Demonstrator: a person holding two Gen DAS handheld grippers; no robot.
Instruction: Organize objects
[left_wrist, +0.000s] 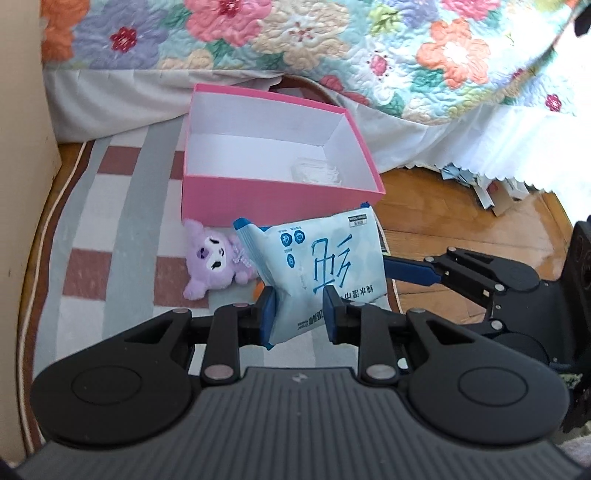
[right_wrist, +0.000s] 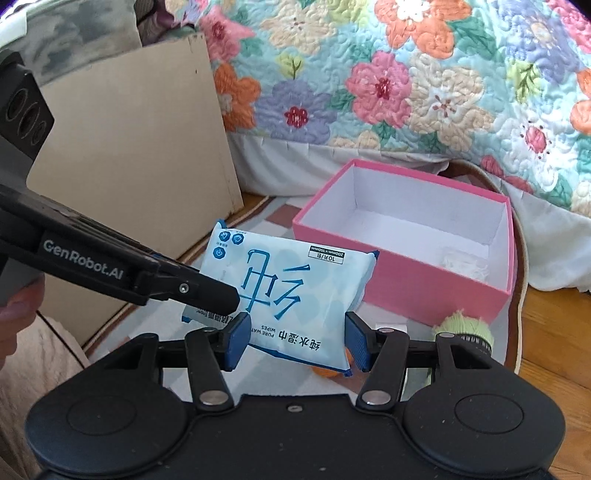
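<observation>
Wipes pack (right_wrist: 291, 291) is off the rug, just short of the pink box (right_wrist: 402, 273). Both sets of fingers clamp its near edge: left gripper (left_wrist: 299, 314) pinches narrow, right gripper (right_wrist: 293, 341) spans it. Soft, slick film, probably light; grip the seams.

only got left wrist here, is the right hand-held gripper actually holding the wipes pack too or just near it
Observer: Holding it. The right hand-held gripper has one pad pressed on each side of the wipes pack.
Operator: ok, anything by the box that my view hides
Observer: A pale green yarn ball sits just in front of the pink box, near its right corner.
</observation>
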